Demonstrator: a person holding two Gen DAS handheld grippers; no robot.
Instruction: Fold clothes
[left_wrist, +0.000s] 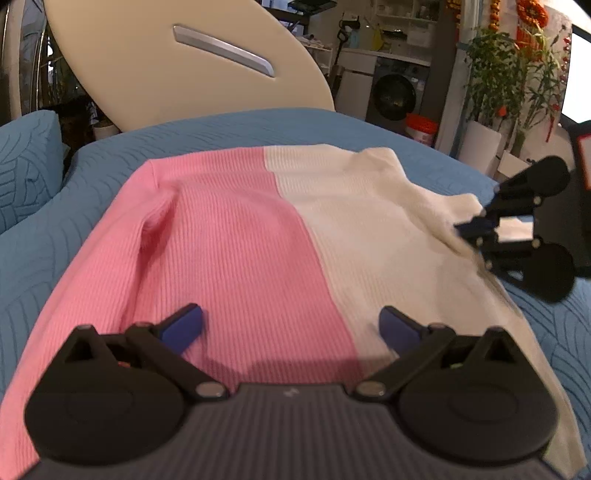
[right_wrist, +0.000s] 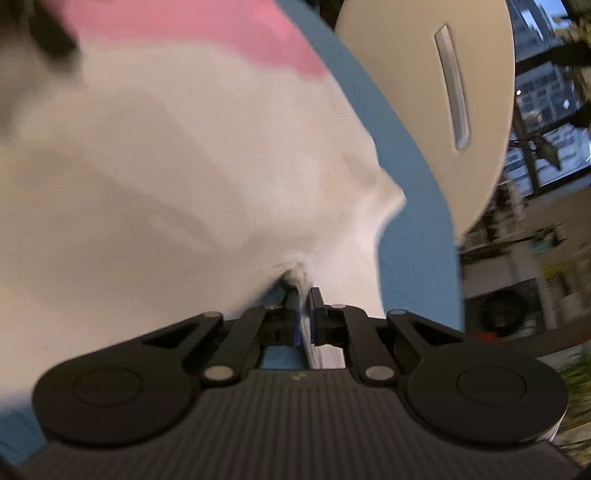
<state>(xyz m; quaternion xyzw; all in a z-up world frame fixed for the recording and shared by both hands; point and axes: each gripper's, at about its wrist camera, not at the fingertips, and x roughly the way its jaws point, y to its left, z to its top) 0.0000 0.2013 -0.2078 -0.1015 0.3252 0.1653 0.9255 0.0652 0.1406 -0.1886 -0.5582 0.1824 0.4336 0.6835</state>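
Note:
A ribbed sweater, pink on the left half and cream on the right, lies spread on a blue quilted bed. My left gripper is open, its blue pads wide apart just above the sweater's near hem, holding nothing. My right gripper shows at the right of the left wrist view, shut on the cream side of the sweater. In the right wrist view my right gripper is shut on a pinch of cream fabric, which bunches at the pads; the view is blurred.
A cream headboard rises behind the bed. A blue pillow lies at the left. A washing machine, an orange-lidded bucket and potted plants stand beyond the bed's right side.

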